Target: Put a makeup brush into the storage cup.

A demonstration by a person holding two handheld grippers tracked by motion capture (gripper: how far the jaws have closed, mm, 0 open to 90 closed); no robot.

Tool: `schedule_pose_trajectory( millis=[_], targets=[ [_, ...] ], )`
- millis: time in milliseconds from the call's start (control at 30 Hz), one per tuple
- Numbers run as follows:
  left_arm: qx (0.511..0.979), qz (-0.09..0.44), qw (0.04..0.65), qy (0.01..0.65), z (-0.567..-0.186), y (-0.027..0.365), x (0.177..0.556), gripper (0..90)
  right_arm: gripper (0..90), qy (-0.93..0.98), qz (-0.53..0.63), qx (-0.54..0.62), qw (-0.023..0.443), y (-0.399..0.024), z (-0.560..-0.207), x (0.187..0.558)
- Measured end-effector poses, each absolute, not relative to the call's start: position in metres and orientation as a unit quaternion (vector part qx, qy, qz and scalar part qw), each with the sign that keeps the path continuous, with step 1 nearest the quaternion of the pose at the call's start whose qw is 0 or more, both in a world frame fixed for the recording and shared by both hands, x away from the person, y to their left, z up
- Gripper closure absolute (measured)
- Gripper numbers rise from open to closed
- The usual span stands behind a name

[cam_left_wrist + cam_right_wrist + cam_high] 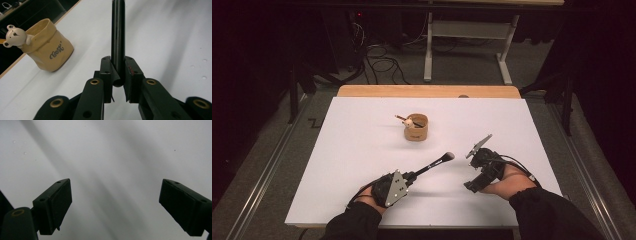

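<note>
So I've got the brush [435, 164] clamped by the end of its handle in my left gripper [411, 176], held low over the near part of the table [362, 150] with the bristle end pointing up and away toward the cup [416, 127]. In the left gripper view the black handle [118, 37] runs straight up between the jaws, snug grip. My right gripper [469, 186] is spread wide with nothing in it, tipped down at bare table on the right. The cup sits mid-table, apart from both hands, with another stick already in it and a little bear [15, 36] on its rim. I'd say this is the carry step. Next I need to lift, swing the brush over the cup and tip it upright before letting go, without knocking the cup.
</note>
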State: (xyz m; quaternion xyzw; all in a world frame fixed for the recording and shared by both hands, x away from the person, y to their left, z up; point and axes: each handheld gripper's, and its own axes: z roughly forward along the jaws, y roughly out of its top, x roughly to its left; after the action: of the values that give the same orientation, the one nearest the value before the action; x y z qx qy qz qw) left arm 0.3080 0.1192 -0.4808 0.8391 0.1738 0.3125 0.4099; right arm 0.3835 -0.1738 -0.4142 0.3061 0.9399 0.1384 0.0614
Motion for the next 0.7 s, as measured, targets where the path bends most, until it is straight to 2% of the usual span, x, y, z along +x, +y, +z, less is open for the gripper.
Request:
schedule_pose_trajectory(
  millis=[700],
  targets=[
    [0.837,0.302,0.413,0.195,-0.481,0.123,0.312,79.1,11.5,0.903,0.25,0.328,0.124,-0.187,-0.433,0.376]
  ],
)
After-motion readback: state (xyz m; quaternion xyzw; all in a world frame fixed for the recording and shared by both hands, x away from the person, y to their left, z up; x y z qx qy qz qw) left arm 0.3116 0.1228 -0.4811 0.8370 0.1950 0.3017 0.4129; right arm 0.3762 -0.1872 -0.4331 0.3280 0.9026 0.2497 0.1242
